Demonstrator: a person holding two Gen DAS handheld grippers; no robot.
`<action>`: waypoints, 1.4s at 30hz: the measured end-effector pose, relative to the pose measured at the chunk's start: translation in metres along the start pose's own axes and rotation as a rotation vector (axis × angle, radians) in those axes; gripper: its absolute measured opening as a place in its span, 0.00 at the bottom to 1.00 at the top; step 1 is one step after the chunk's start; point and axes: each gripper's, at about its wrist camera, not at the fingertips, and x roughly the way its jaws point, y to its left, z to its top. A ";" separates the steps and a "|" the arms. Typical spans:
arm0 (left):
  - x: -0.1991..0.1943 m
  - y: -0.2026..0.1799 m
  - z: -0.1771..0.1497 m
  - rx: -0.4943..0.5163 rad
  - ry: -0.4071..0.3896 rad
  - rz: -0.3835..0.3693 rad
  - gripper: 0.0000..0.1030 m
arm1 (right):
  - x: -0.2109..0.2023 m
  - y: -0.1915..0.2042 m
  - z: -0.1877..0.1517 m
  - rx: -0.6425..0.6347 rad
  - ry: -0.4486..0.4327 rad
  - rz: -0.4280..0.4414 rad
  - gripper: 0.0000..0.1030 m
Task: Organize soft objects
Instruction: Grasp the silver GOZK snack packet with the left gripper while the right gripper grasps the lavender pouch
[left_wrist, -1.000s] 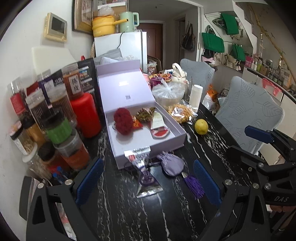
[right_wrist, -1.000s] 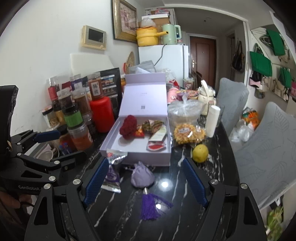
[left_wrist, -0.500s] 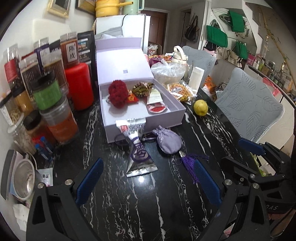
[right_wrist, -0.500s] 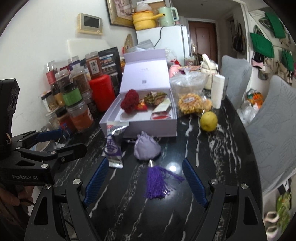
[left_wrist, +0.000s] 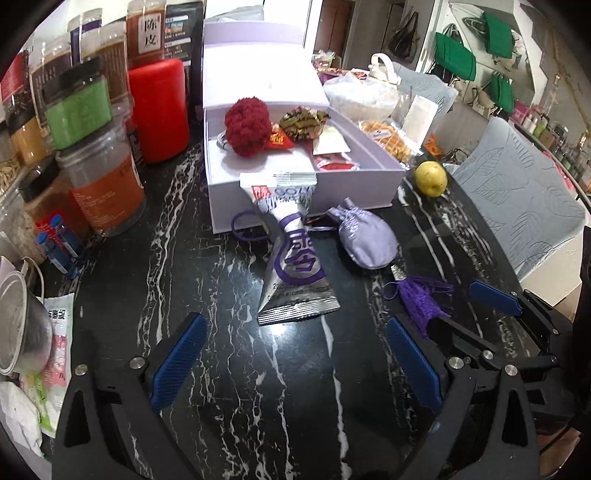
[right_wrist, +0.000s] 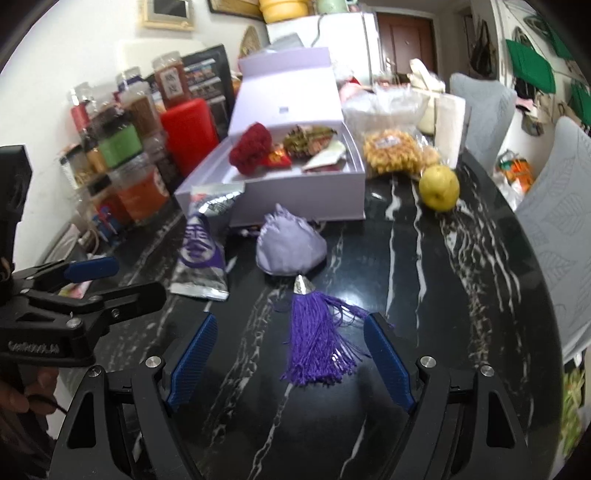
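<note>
A lilac drawstring pouch (left_wrist: 365, 240) (right_wrist: 290, 245) lies on the black marble table in front of the open lilac box (left_wrist: 295, 199) (right_wrist: 303, 206). Its purple tassel (left_wrist: 421, 299) (right_wrist: 317, 332) trails toward me. A silver-and-purple foil sachet (left_wrist: 295, 266) (right_wrist: 201, 258) leans off the box's front wall. A red pompom (left_wrist: 247, 125) (right_wrist: 251, 147) and small packets sit inside the box. My left gripper (left_wrist: 295, 350) is open just short of the sachet. My right gripper (right_wrist: 290, 358) is open with the tassel between its pads, which do not touch it.
Jars (left_wrist: 99, 177) and a red canister (left_wrist: 159, 107) crowd the left side beside the box. A yellow fruit (left_wrist: 430, 177) (right_wrist: 439, 186) and a snack bag (right_wrist: 391, 151) lie right of the box. Grey chairs (left_wrist: 517, 192) stand past the table's right edge. A metal bowl (left_wrist: 22, 325) sits near left.
Both grippers have sunk toward the table and tipped further down. The sachet, pouch and tassel now look nearer, and the tassel has come between the right pads.
</note>
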 end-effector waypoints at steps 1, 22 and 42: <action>0.004 0.001 0.000 -0.003 0.010 -0.002 0.96 | 0.004 -0.001 0.000 0.004 0.011 -0.002 0.80; 0.062 0.021 0.036 -0.028 0.085 -0.051 0.96 | 0.068 -0.014 0.028 0.012 0.139 -0.003 0.80; 0.090 0.027 0.058 -0.050 0.111 -0.059 0.96 | 0.106 -0.002 0.055 -0.135 0.143 -0.061 0.80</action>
